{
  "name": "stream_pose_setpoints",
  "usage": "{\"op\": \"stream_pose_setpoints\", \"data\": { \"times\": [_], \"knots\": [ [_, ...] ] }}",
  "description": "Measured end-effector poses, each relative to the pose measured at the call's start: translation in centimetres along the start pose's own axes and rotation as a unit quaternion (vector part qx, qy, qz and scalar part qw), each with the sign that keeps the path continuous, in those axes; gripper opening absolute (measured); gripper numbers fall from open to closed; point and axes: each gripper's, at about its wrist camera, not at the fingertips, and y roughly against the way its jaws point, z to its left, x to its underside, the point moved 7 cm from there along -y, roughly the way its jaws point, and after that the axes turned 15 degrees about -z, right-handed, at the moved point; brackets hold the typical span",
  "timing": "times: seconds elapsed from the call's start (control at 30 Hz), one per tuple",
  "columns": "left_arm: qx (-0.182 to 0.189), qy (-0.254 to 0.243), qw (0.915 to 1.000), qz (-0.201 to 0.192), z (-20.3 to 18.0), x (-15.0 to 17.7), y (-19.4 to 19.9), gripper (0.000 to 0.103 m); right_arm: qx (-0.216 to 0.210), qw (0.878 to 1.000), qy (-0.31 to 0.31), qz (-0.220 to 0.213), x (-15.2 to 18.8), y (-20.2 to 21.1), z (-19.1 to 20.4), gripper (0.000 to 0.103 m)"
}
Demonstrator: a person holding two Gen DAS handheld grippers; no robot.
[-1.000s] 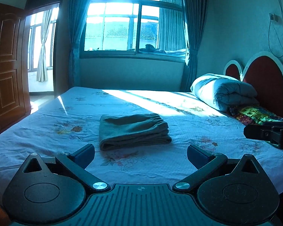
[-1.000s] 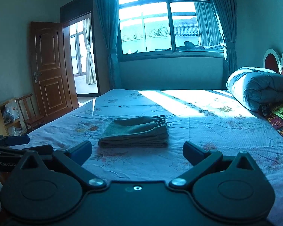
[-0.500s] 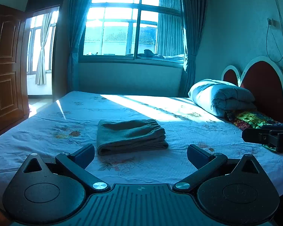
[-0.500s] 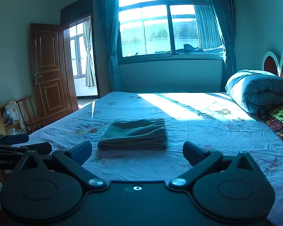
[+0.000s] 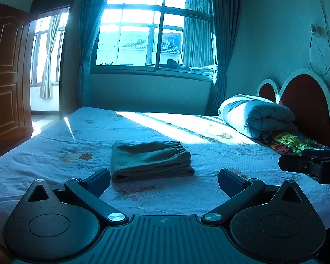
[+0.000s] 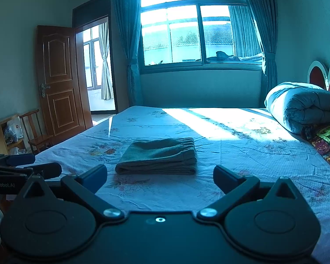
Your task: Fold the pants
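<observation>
Pants [image 5: 150,161] lie folded mid-bed [image 5: 55,154]. Left gripper [image 5: 164,179] and right gripper [image 6: 159,176] both spread apart, empty, well short. Risk: any further poke or drag unsettles stacked layers.

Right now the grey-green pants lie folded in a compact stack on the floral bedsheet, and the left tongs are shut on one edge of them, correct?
Not quite. The left tongs are open and empty, short of the stack, as the left wrist view shows. The rest holds: the grey-green pants lie folded in a compact stack on the floral bedsheet. The right tongs are open too.
</observation>
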Motion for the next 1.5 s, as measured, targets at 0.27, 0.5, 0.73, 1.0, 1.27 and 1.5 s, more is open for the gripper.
{"op": "stream_pose_setpoints", "data": {
  "times": [0.27,0.5,0.73,1.0,1.27,1.5],
  "knots": [
    [0.005,-0.001,1.0,-0.007,-0.24,-0.29,0.07,0.103,-0.001,1.0,-0.001,0.0,-0.01,0.03,-0.15,0.097],
    [0.008,-0.002,0.9999,-0.006,-0.23,-0.21,0.12,0.103,-0.001,1.0,0.0,-0.004,-0.3,0.13,-0.17,0.097],
    [0.01,-0.004,0.9999,-0.008,-0.3,-0.3,0.21,0.103,-0.001,1.0,-0.001,-0.004,-0.29,0.15,-0.26,0.097],
    [0.011,-0.004,0.9999,-0.009,-0.28,-0.26,0.16,0.103,-0.001,1.0,-0.001,-0.004,-0.29,0.17,-0.38,0.097],
    [0.015,0.0,0.9998,-0.011,-0.23,-0.27,0.16,0.103,-0.001,1.0,0.0,-0.004,-0.24,0.2,-0.37,0.097],
    [0.018,0.0,0.9997,-0.016,-0.18,-0.49,0.24,0.103,-0.001,1.0,0.0,-0.003,-0.24,0.19,-0.35,0.097]
  ]
}}
